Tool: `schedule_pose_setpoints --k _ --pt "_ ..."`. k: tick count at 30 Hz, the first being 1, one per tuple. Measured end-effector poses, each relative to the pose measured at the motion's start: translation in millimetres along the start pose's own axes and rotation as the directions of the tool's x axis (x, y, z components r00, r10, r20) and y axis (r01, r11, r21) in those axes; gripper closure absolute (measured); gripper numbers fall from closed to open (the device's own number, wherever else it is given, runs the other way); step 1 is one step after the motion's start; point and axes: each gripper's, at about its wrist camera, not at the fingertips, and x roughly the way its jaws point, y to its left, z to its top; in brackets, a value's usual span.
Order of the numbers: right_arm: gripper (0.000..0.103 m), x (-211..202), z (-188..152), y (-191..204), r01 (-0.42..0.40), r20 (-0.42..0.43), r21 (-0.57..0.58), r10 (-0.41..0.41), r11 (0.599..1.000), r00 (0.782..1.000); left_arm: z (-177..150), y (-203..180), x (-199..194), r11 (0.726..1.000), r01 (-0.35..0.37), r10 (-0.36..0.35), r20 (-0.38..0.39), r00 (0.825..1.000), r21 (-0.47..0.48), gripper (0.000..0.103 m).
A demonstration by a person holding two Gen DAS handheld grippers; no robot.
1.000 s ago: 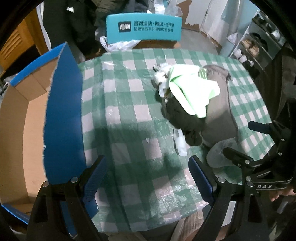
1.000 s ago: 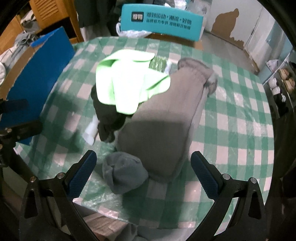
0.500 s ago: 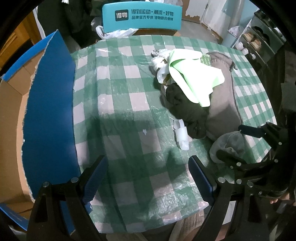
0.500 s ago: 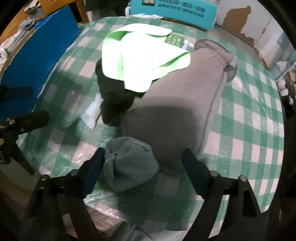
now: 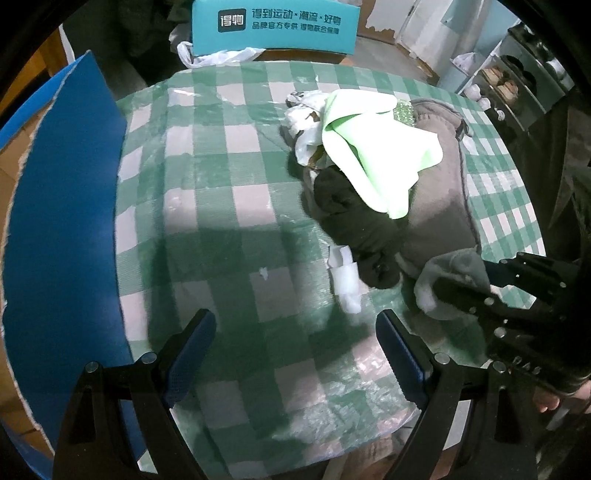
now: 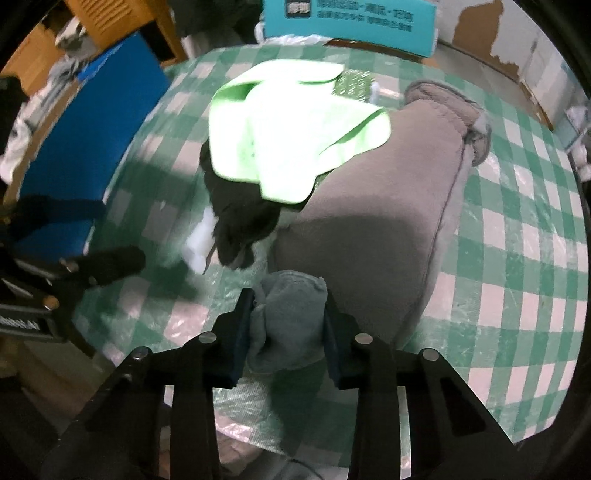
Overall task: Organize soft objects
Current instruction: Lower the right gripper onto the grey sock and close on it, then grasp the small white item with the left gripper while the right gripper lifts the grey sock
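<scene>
Fingers of right gripper closing on grey sock; left gripper wide, empty.

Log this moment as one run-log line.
right gripper: closing on grey sock | left gripper: open, empty | pile: untouched

Bench cover: green-and-white check under clear glossy film. Towel: bright lime green. Garment beneath it: taupe grey. Crumpled cloth: black. Small bunched cloth: blue-grey. Carton flap at 9 o'clock: blue outside, brown inside. Box at 12 o'clock: teal, white lettering.
</scene>
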Motion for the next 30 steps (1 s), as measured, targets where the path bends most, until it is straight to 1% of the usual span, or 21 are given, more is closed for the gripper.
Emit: schedule_pose_setpoints --k 6,8,9,10,12,15,18,21,25,26,27,29,30 --pt "0.071 -16.0 9.9 -19.0 -0.053 0.062 0.086 0.047 0.995 0.997 8.2 -10.3 10.7 1.000 0.022 -0.022 -0.004 1.000 0.008 0.013" --pt "0.071 -19.4 9.6 -23.3 -0.058 0.078 0.108 0.049 0.992 0.996 10.1 -13.9 18.2 1.000 0.024 -0.024 -0.016 1.000 0.010 0.013" --pt "0.071 -19.7 8.1 -25.8 -0.058 0.083 0.114 0.048 0.992 0.995 10.8 -15.4 22.4 1.000 0.028 -0.027 -0.024 0.999 0.008 0.014" --pt "0.071 -19.2 8.8 -29.2 -0.059 0.087 0.121 0.049 0.991 0.995 11.2 -16.8 26.7 0.999 0.032 -0.032 -0.032 0.999 0.006 0.018" --pt "0.071 -16.4 10.8 -33.0 -0.061 0.087 0.136 0.049 0.989 0.995 11.1 -19.6 31.9 1.000 0.029 -0.028 -0.043 0.999 0.007 0.022" --pt "0.071 -16.9 7.7 -38.5 -0.069 0.085 0.147 0.057 0.987 0.995 10.6 -21.8 37.5 1.000 0.014 -0.014 -0.048 0.999 0.012 0.023" --pt "0.071 -17.1 6.7 -42.6 -0.077 0.086 0.152 0.065 0.985 0.994 12.8 -24.9 37.8 1.000 0.009 -0.009 -0.040 0.999 0.016 0.028" --pt "0.071 -16.4 6.4 -43.6 -0.084 0.086 0.157 0.072 0.984 0.994 14.1 -26.9 37.6 1.000 -0.002 0.002 -0.029 1.000 0.023 0.035" --pt "0.071 -16.6 5.5 -47.0 -0.098 0.085 0.168 0.085 0.981 0.993 14.5 -28.0 38.8 0.998 -0.038 0.039 -0.017 0.999 0.041 0.050" --pt "0.071 -16.4 5.3 -47.7 -0.099 0.085 0.169 0.086 0.981 0.993 14.7 -28.0 39.1 0.998 -0.045 0.045 -0.014 0.999 0.045 0.050" --pt "0.071 -16.6 5.3 -48.3 -0.101 0.085 0.171 0.088 0.980 0.993 14.4 -27.7 39.2 0.998 -0.045 0.046 -0.012 0.999 0.048 0.051" --pt "0.071 -17.0 4.9 -48.6 -0.101 0.085 0.170 0.087 0.980 0.993 14.7 -31.4 40.9 0.997 -0.048 0.048 -0.010 0.999 0.061 0.056" --pt "0.071 -16.8 4.9 -48.7 -0.099 0.086 0.169 0.086 0.981 0.993 15.1 -33.3 41.8 0.997 -0.042 0.043 -0.011 0.999 0.068 0.061"
